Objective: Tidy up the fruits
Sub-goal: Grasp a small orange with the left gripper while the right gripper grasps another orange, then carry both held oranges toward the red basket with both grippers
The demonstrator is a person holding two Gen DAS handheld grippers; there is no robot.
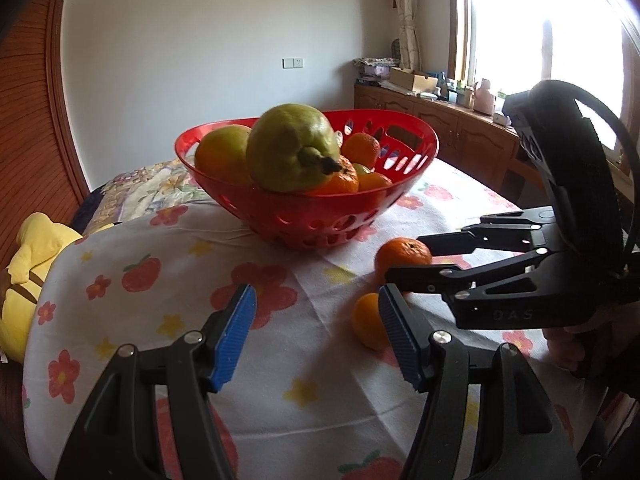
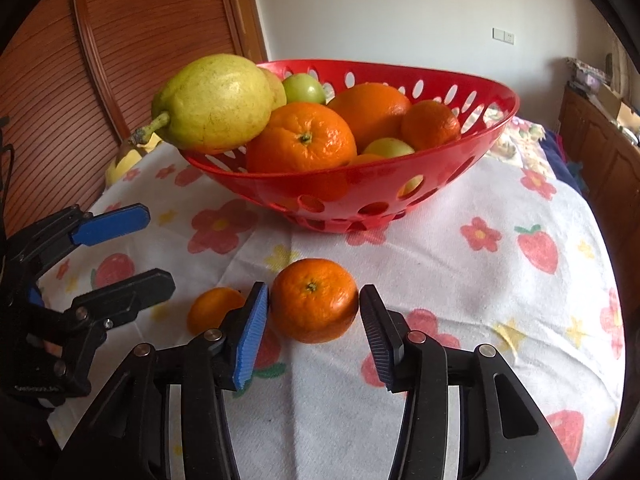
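Observation:
A red perforated basket (image 2: 480, 128) (image 1: 416, 160) stands on the flowered cloth, piled with a large yellow-green fruit (image 2: 216, 100) (image 1: 292, 148), oranges and small green fruits. Two mandarins lie on the cloth in front of it. My right gripper (image 2: 314, 304) is open with its fingers on either side of the larger mandarin (image 2: 314, 300) (image 1: 402, 254), close to it. The smaller mandarin (image 2: 214, 308) (image 1: 368, 322) lies just left of the right gripper's left finger. My left gripper (image 1: 318, 312) (image 2: 132, 248) is open and empty, with the smaller mandarin just outside its right finger.
The cloth (image 2: 480, 280) covers a rounded table that drops off at the edges. A yellow plush toy (image 1: 24, 272) lies beyond the table's left side. A wooden sliding door (image 2: 152, 20) and a sideboard under the window (image 1: 448, 116) stand behind.

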